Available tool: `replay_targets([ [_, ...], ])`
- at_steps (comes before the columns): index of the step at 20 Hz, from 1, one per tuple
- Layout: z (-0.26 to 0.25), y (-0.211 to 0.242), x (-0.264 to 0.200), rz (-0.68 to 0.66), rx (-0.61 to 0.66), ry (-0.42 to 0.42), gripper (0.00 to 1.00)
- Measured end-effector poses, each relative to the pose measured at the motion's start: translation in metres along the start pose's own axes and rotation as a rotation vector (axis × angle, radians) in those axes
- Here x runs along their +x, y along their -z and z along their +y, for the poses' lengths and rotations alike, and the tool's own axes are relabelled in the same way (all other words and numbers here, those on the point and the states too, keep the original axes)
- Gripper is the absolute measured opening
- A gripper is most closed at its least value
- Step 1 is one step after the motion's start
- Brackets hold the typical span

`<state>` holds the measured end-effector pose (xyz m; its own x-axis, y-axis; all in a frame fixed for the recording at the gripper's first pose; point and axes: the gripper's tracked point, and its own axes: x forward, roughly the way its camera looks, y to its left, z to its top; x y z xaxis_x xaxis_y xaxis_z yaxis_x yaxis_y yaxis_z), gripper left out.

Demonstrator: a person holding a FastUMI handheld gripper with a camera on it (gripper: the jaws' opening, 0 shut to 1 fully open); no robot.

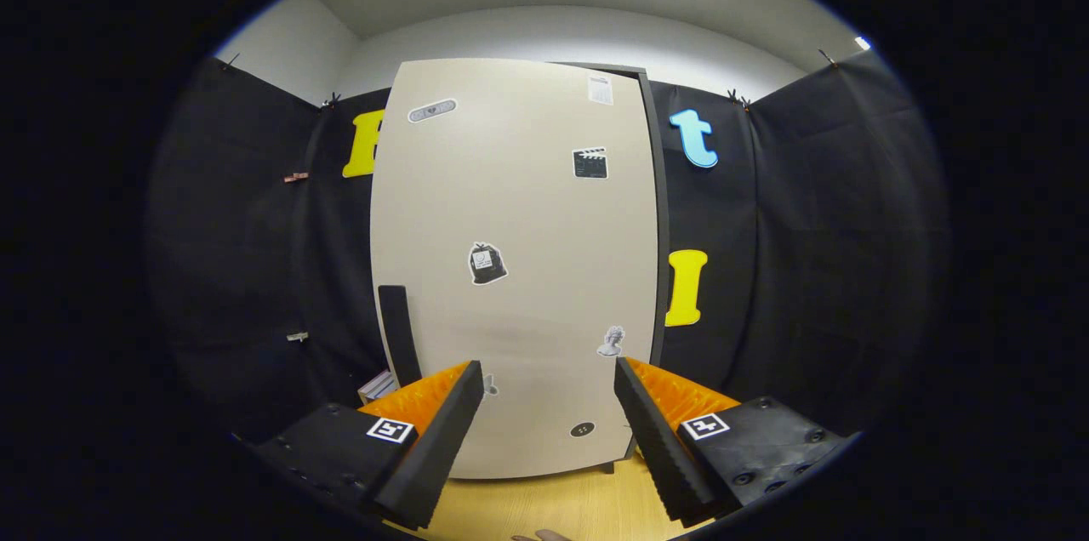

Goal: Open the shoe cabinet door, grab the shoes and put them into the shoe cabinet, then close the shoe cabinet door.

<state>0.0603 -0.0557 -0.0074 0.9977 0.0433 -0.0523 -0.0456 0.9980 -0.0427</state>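
No text legible: stickers on the shoe cabinet door (519, 269) ahead of the gripper (549, 405) are too small to read, including the clapperboard sticker (590, 163), and the square markers (390, 429) on its parted fingers carry only patterns.

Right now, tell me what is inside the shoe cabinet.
Cannot tell: the shoe cabinet is covered by its shut door, which carries stickers and a dark handle. The gripper hangs open before it, holding nothing.
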Motion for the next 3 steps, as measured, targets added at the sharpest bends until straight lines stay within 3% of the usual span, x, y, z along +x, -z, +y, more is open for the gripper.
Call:
replay_targets([
  [3, -0.0011, -0.0012, 0.0009, -0.003, -0.001, 0.000, 0.98],
])
